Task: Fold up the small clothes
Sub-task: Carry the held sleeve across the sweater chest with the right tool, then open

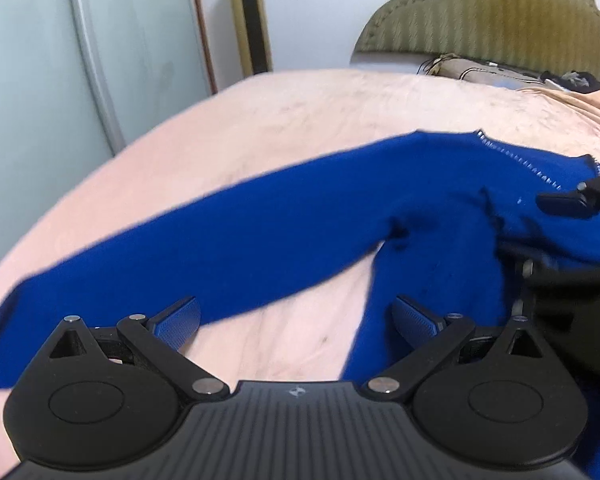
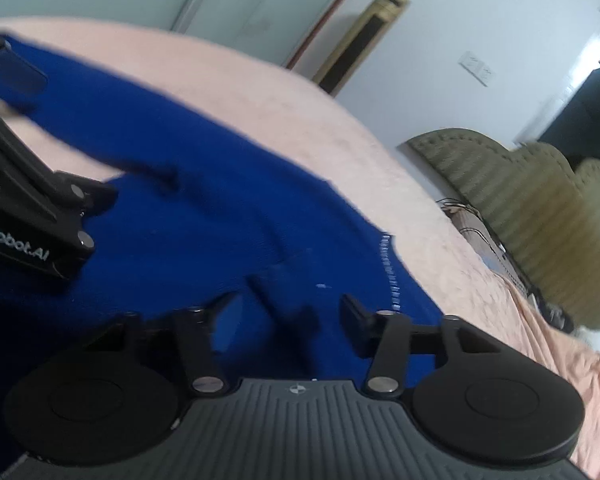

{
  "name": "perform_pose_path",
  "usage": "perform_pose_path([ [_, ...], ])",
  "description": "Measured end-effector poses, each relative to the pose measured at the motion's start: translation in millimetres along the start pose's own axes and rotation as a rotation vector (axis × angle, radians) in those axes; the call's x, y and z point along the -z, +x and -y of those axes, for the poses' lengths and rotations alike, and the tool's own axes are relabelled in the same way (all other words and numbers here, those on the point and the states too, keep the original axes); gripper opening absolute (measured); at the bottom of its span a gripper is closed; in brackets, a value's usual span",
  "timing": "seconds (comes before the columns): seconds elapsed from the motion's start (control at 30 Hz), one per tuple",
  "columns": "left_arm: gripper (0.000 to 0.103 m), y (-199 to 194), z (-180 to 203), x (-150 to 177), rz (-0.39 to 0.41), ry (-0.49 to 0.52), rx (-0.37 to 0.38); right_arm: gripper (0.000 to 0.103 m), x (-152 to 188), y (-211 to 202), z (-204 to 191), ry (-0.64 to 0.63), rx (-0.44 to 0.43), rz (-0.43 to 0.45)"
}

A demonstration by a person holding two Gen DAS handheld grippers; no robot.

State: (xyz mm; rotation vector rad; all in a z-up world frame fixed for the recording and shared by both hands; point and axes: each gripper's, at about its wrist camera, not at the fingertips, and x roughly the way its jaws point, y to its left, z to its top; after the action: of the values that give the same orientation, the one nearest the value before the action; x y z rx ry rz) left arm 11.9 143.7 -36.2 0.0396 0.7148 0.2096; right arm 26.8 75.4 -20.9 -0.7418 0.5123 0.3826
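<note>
Blue knitwear (image 1: 260, 220) lies spread across a pale pink bed cover (image 1: 300, 104), one long sleeve running out toward the left edge of the left wrist view and the body bunched toward the right, where a line of pale zipper teeth (image 1: 516, 160) shows along its edge. Left gripper (image 1: 296, 320) hovers low over the cover with its jaws wide apart, nothing between the blue pads; the sleeve passes just beyond its fingertips. Right gripper (image 2: 288, 312) sits directly above the body of the garment, jaws partly apart with blue fabric beneath and between them, but the blur hides whether the pads press on it. A green padded headboard (image 2: 540, 200) stands at the far end of the bed, and pale wardrobe doors (image 1: 60, 60) stand beside it.
</note>
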Motion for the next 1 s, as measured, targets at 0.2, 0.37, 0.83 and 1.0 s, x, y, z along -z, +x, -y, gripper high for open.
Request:
perform_pose_path([
  [0.2, 0.103, 1, 1, 3, 0.008, -0.006, 0.010, 0.007, -7, 20, -1, 0.081, 0.038, -0.031],
  [0.37, 0.103, -1, -1, 5, 0.008, -0.020, 0.016, 0.003, -2, 30, 6, 0.122, 0.064, 0.004],
  [0.83, 0.103, 1, -5, 6, 0.000, -0.043, 0.035, 0.003, -54, 55, 9, 0.195, 0.028, 0.074],
  [1.0, 0.103, 2, -6, 6, -0.003, -0.048, 0.039, 0.029, -45, 65, 20, 0.336, -0.147, 0.036],
])
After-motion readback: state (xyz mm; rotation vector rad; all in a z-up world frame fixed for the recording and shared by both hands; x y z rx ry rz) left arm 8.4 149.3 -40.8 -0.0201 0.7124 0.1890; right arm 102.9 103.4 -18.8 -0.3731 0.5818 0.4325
